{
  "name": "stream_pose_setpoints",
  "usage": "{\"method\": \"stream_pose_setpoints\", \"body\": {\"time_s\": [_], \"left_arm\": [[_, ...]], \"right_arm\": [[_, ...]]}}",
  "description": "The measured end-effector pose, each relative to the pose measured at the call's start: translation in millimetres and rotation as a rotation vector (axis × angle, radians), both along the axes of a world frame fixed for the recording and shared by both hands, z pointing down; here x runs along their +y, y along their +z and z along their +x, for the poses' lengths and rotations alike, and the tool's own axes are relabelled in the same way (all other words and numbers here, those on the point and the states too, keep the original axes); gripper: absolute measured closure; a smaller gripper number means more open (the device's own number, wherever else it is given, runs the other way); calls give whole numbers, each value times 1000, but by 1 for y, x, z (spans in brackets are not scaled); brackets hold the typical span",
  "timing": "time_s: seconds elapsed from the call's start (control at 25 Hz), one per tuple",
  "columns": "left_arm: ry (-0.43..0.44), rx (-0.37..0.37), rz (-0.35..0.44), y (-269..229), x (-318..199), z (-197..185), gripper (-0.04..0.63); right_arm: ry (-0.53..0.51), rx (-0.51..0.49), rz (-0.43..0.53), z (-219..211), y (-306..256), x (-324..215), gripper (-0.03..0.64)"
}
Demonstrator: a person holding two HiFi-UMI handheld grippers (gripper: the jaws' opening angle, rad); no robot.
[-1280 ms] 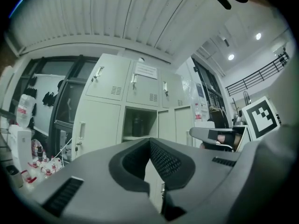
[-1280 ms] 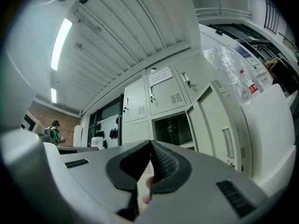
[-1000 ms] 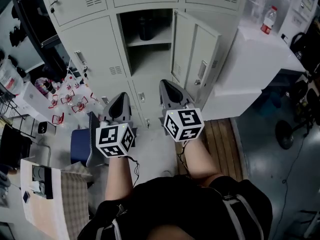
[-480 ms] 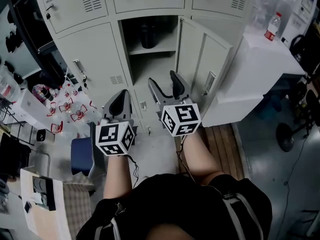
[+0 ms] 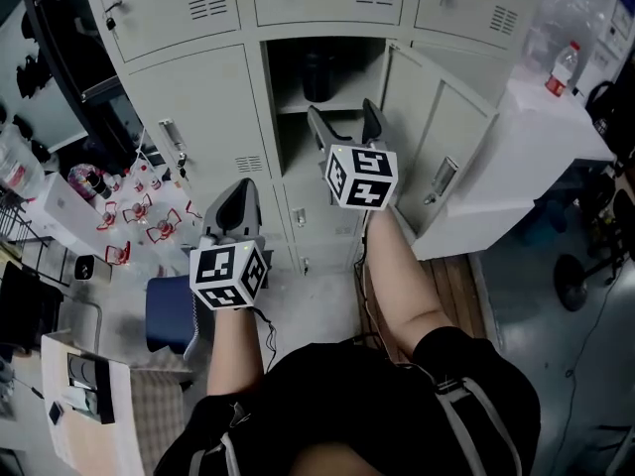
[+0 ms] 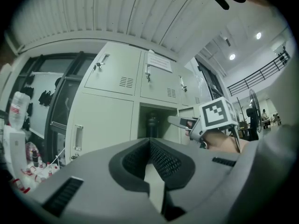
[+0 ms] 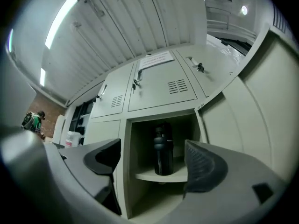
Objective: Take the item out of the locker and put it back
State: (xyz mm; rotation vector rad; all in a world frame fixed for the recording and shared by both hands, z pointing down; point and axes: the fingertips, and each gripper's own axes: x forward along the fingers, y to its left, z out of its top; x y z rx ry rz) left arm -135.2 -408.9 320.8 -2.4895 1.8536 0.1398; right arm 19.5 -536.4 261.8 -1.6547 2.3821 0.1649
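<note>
A dark bottle [image 5: 316, 75] stands upright on the shelf of the open locker [image 5: 298, 107]; its door [image 5: 437, 142] is swung out to the right. My right gripper [image 5: 343, 115] is raised in front of that compartment. Its jaws have just been opening and stand wide, with nothing between them. In the right gripper view the bottle [image 7: 163, 153] shows beyond the gap, still some way off from my right gripper [image 7: 150, 149]. My left gripper [image 5: 238, 198] hangs lower and to the left, shut and empty, its pads together [image 6: 150, 141]. From there the bottle [image 6: 152, 125] is also visible.
Closed locker doors [image 5: 198, 117] surround the open one. A white cabinet [image 5: 536, 127] with a plastic bottle [image 5: 566, 67] on top stands to the right. A blue bin [image 5: 171, 315] and small red items [image 5: 139, 206] lie at the left, a wooden pallet [image 5: 461, 276] underfoot.
My right gripper has risen and moved forward to the open compartment, and its jaws went from shut to wide open. The left gripper stayed low and shut as the lockers came closer.
</note>
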Motion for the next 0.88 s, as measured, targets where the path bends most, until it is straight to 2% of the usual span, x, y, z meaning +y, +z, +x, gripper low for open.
{"method": "stream_pose_setpoints", "body": {"time_s": [0.24, 0.52, 0.68, 0.88], "left_arm": [[-27, -1, -4, 2, -12, -26, 583], [-70, 1, -24, 5, -23, -57, 583], [-86, -2, -26, 3, -27, -71, 583], [-103, -5, -30, 1, -28, -87, 583]], "right_arm": [[31, 65, -71, -22, 6, -77, 164], [82, 85, -196, -30, 6, -159, 132], [89, 90, -275, -36, 9, -192, 127], [120, 159, -335, -43, 18, -222, 127]]}}
